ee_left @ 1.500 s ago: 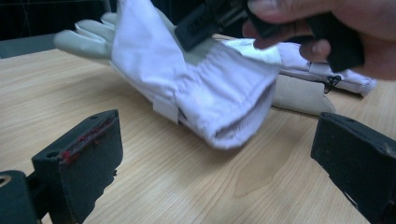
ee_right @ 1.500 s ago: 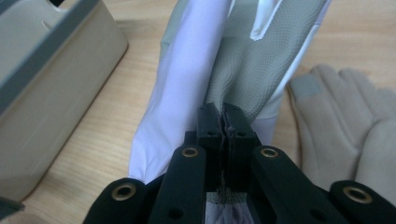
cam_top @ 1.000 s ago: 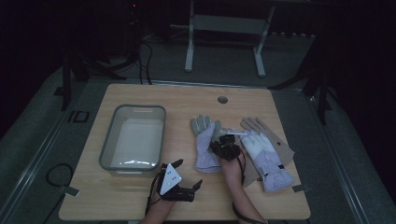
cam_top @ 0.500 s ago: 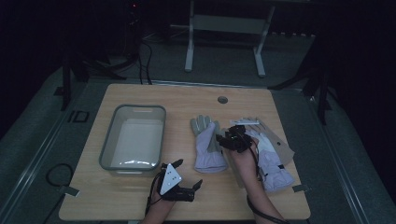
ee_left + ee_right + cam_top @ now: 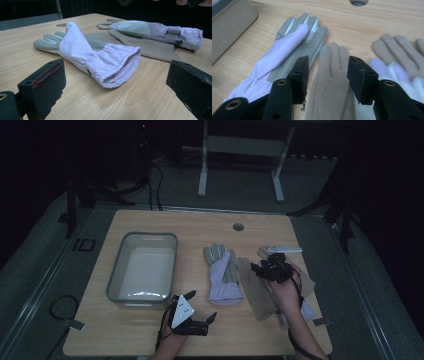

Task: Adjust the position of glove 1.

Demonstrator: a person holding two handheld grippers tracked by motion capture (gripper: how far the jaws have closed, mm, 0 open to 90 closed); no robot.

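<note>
A: Okay, high view first. The right gripper (image 5: 264,268) is hovering over the flat tan fabric glove (image 5: 257,292), which is lying between the lilac-and-grey glove with the elastic cuff (image 5: 223,275) and the lilac glove with the strap (image 5: 302,287), overlapping that one. Jaws are standing partly apart, nothing between them.

B: Why there?

A: Probably lining up on the tan one to lift it off the pair; the clear grey plastic bin (image 5: 114,279) is sitting empty at the left of the wooden table (image 5: 190,227), so I'd guess things are going in there. The left gripper (image 5: 200,311) is parked low by the near edge, likely just keeping out of the way.

B: Left gripper view?

A: Its pads (image 5: 45,82) are standing wide apart, framing the elastic cuff, not touching it. The tan glove and strap glove are lying behind.

B: Right gripper view?

A: Pads (image 5: 300,75) are half apart above the tan glove's fingers, clear of the cloth.

B: Versus earlier?

A: A second ago the right gripper was sitting on the elastic-cuff glove; now it's farther right, and its jaws have just been opening, empty. The left one isn't moving.
</note>
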